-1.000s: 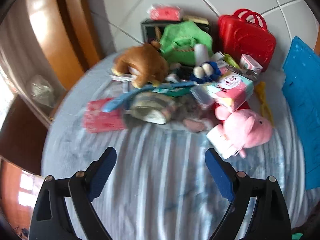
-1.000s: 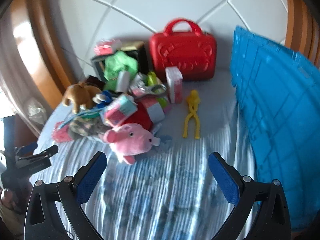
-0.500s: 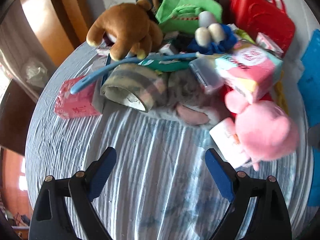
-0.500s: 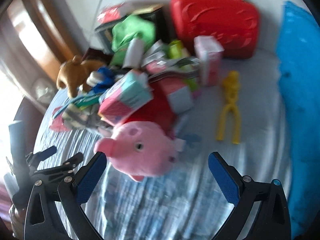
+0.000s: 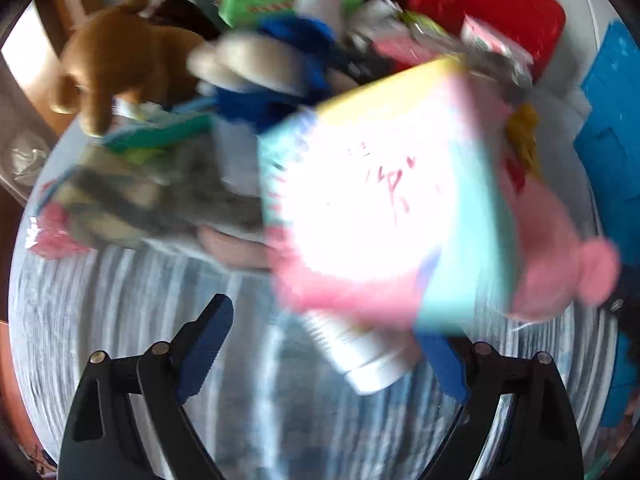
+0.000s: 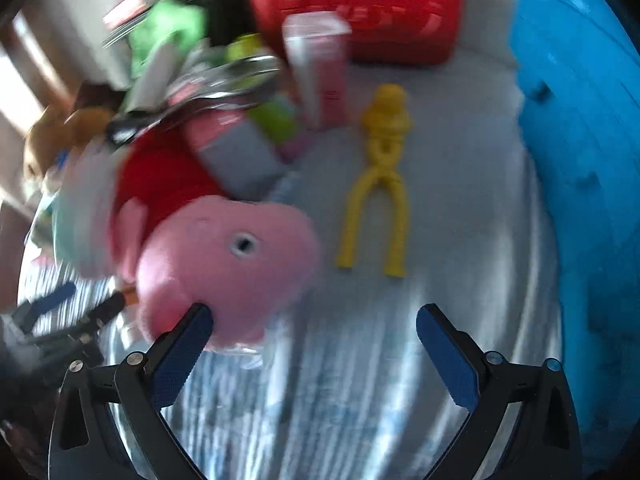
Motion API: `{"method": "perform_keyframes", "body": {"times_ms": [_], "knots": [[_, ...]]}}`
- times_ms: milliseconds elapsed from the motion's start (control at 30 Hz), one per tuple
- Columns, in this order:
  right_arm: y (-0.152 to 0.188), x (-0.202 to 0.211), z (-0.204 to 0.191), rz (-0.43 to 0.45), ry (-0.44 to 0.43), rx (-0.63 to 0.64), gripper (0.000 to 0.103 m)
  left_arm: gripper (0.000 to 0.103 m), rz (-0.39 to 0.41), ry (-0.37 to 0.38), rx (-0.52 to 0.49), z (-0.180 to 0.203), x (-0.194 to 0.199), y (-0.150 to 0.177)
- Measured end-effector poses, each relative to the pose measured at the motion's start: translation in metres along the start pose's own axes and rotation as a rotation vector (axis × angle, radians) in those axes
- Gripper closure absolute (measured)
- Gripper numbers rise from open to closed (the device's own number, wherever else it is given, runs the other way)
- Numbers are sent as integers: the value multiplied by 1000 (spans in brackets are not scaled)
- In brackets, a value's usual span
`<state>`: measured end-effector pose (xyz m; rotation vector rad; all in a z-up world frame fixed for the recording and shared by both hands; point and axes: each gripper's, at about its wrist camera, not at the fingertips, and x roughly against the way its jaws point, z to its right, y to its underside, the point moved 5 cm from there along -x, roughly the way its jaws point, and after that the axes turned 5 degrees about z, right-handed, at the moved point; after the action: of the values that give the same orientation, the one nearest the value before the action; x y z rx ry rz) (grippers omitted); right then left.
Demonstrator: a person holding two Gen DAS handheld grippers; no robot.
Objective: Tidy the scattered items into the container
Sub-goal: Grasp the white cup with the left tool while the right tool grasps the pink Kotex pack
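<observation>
Both the left gripper [image 5: 328, 346] and right gripper [image 6: 314, 344] are spread wide, nothing held. At lower left, the pink pig plush [image 6: 228, 264] is touched by one pad only; it may be pushed aside if closure is attempted.

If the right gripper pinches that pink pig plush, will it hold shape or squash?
The pink pig plush looks soft and stuffed, so it would probably squash between the right gripper fingers. It seems light, likely flopping rather than rolling. Its fuzzy fabric should resist slipping.

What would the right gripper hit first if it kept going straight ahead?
Probably the pink pig plush: the open right gripper already has its left finger at it. The centre line looks like bare cloth; blur hides depth.
</observation>
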<state>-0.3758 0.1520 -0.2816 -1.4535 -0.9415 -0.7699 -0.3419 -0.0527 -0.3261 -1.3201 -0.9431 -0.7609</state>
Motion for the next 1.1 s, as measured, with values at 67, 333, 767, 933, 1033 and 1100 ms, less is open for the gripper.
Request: {"method": "perform_keyframes", "body": {"times_ms": [67,333,767,933,1033,1100], "knots": [[0,3,4,11,-1,-9,0,12,-21,-33,-7,4,-11,6],[-7,24,-22,108,-92,84,0,12,-37,-61,92,-40,-25,27],[-7,23,-91,95,-191,202,0,55,30,-82,91,-75,1,30],[3,34,-135,83,-291,250,11,57,84,-118,129,-111,30,38],[17,27,-169,34,-357,266,26,57,99,-142,157,-135,40,42],[27,16,-188,-4,-376,254,26,57,99,-160,158,-152,45,43]]}}
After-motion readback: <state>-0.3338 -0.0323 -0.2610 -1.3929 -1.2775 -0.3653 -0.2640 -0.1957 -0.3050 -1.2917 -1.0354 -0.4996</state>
